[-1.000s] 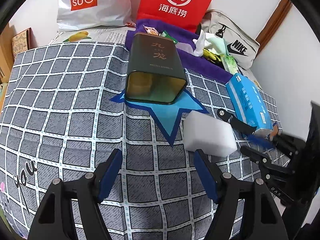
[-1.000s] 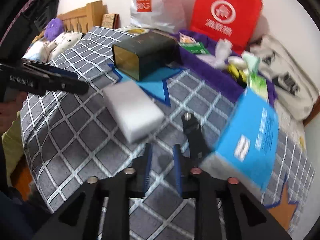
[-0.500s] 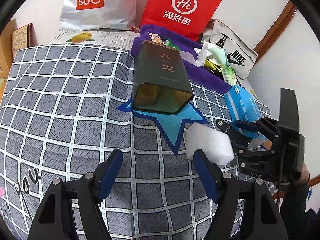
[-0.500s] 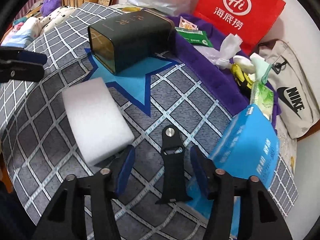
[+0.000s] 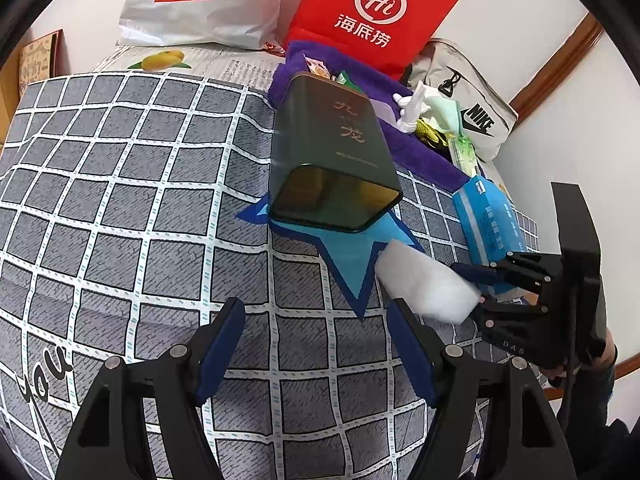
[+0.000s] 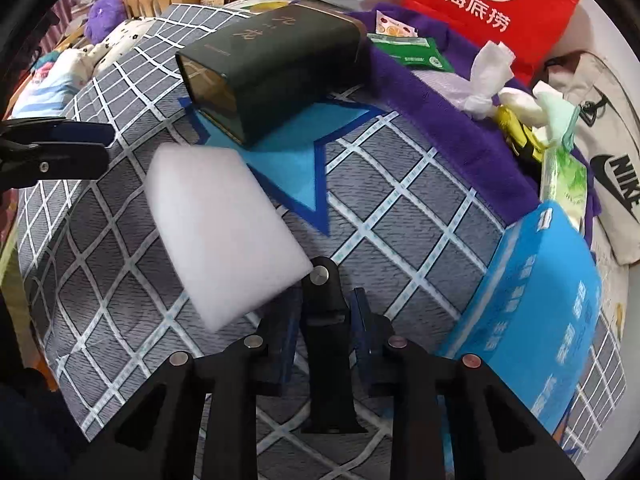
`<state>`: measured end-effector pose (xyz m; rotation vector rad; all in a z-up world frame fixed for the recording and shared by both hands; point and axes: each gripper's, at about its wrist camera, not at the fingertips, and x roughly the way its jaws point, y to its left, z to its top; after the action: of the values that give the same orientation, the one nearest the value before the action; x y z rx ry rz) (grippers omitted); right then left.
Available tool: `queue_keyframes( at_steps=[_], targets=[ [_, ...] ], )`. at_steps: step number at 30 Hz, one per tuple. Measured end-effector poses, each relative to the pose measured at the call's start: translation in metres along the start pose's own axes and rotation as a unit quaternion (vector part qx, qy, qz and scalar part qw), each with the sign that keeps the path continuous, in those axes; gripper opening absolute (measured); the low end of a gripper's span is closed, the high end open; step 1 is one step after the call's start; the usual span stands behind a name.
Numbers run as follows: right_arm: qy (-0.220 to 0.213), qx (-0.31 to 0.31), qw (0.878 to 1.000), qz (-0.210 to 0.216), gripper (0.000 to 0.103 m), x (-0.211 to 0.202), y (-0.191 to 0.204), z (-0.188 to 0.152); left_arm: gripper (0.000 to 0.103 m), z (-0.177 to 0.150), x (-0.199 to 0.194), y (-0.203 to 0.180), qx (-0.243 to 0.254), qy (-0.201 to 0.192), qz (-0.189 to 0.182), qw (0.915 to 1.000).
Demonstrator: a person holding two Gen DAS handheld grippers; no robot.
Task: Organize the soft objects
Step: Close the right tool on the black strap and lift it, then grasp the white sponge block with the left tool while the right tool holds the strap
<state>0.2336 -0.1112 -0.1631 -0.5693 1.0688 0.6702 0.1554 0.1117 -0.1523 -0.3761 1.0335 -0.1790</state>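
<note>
A white sponge block [image 5: 424, 284] [image 6: 220, 228] lies on the grey checked bedspread in front of a dark green tin [image 5: 336, 160] [image 6: 272, 76] that rests on its side, mouth toward me. Just right of the sponge, a black strap [image 6: 326, 320] lies on the bed between the jaws of my right gripper [image 6: 324, 308] [image 5: 474, 286], which are closing, the blue pads against its sides. My left gripper [image 5: 312, 312] [image 6: 108, 146] hovers open over bare bedspread left of the sponge, holding nothing.
A blue tissue pack [image 6: 532, 312] [image 5: 488, 220] lies close to the right of the strap. Behind it a purple towel [image 6: 452, 120] carries packets and wipes. A red bag [image 5: 372, 12], a white Miniso bag [image 5: 192, 0] and a Nike bag [image 5: 476, 120] line the wall.
My right gripper swung from the tissue pack over the black strap, opened wide, then closed around it. The left gripper drifted slightly toward the tin, still open.
</note>
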Motion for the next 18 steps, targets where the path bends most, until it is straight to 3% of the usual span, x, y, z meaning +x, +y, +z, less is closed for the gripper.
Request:
queue_keyframes(
  at_steps=[7, 10, 12, 18],
  targets=[
    [0.003, 0.014, 1.000, 0.006, 0.027, -0.014, 0.013, -0.016, 0.072, -0.002, -0.004, -0.006, 0.008, -0.002, -0.003, 1.0000],
    [0.002, 0.017, 1.000, 0.000, 0.040, -0.023, 0.023, -0.031, 0.072, -0.005, -0.004, -0.009, 0.010, 0.000, -0.005, 0.9999],
    [-0.003, 0.017, 1.000, -0.002, 0.054, -0.025, 0.021, -0.037, 0.072, -0.007, -0.003, -0.012, 0.012, 0.003, -0.006, 0.9999],
    [0.001, 0.077, 0.997, 0.015, 0.056, -0.028, 0.019, -0.062, 0.072, -0.013, -0.005, -0.022, 0.020, 0.004, -0.005, 0.9998]
  ],
)
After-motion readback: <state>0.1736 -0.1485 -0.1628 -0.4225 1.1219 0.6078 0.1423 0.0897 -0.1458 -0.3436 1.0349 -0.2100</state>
